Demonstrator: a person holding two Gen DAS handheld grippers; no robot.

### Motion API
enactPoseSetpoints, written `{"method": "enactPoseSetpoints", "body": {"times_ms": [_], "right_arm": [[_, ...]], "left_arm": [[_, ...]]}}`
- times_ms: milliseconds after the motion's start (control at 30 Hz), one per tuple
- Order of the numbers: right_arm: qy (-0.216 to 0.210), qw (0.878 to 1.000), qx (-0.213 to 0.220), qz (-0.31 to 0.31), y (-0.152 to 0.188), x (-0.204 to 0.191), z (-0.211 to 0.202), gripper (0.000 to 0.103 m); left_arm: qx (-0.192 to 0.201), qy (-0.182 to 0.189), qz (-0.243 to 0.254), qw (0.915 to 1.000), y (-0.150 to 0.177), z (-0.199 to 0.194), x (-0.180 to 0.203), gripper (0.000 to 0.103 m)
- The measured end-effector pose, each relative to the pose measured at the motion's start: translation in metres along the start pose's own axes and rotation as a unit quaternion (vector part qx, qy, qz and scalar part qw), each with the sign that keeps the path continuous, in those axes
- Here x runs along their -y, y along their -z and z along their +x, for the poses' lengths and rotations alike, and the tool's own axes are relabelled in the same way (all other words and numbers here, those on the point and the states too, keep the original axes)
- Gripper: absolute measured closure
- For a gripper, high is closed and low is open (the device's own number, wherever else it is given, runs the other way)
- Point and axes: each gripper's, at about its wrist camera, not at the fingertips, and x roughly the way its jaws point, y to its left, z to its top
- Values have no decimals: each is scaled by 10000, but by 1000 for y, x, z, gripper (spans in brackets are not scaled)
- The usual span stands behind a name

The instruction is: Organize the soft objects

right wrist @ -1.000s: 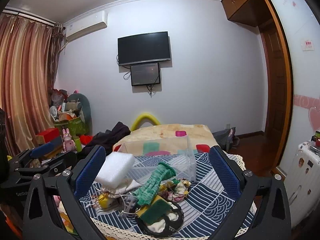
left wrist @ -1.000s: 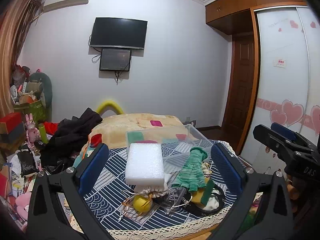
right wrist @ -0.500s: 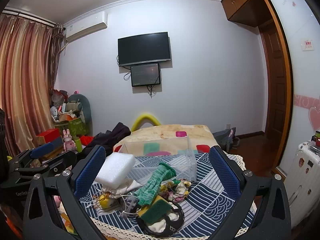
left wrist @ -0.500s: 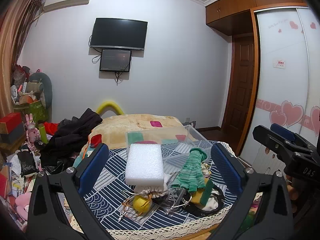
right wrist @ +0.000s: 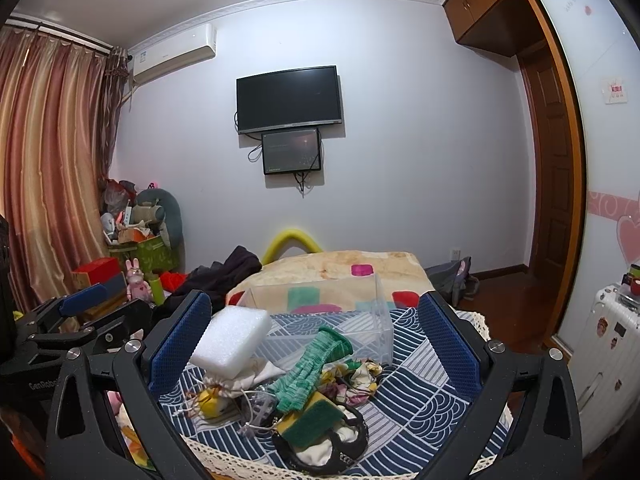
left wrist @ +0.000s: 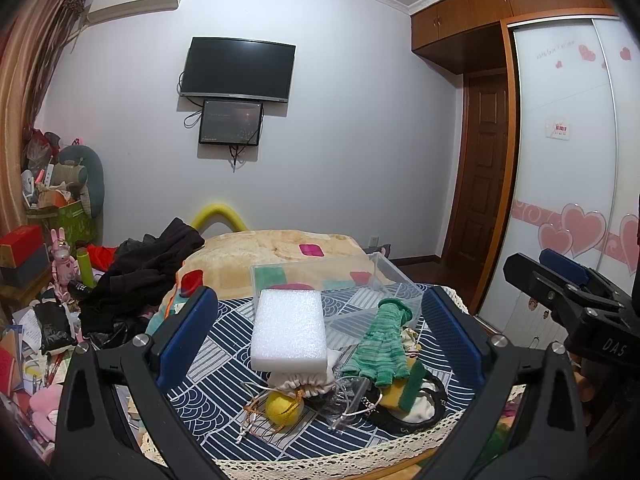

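Two grippers hung level above the near edge of a small table, both with their blue-padded fingers spread wide and nothing between them. The left gripper [left wrist: 320, 340] pointed across the blue patterned tablecloth [left wrist: 224, 344], whose lace hem [left wrist: 320, 454] marked the near edge just under the fingers. The right gripper [right wrist: 316, 344] sat to its right at about the same height, well apart from it, and showed at the right border of the left wrist view.

Most of the soft things lay heaped toward the near middle of the cloth. A white foam block [left wrist: 290, 336] rested tilted on a cream drawstring pouch [left wrist: 302, 384], with a yellow ball [left wrist: 282, 408] touching the pouch's front. Just right of these a green knitted glove [left wrist: 382, 350] draped over a yellow-and-green sponge [left wrist: 404, 392], which lay in a black-rimmed item I could not identify. A clear plastic box [left wrist: 384, 280] stood open behind the pile, near the table's far edge, seemingly with nothing in it.

Bare cloth lay to the left of the foam block and, in the right wrist view, right of the pile [right wrist: 416, 392]. Beyond the table stood a bed with a tan blanket [left wrist: 280, 248] and dark clothes [left wrist: 148, 264].
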Motion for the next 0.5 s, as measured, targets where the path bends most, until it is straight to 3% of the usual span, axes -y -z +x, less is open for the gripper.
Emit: {"method": "enactPoseSetpoints", "body": {"times_ms": [500], "right_arm": [[16,9999,-102,14,2,1,7,0]], "left_arm": [[0,-52,30,10000,0,4,3,0]]}}
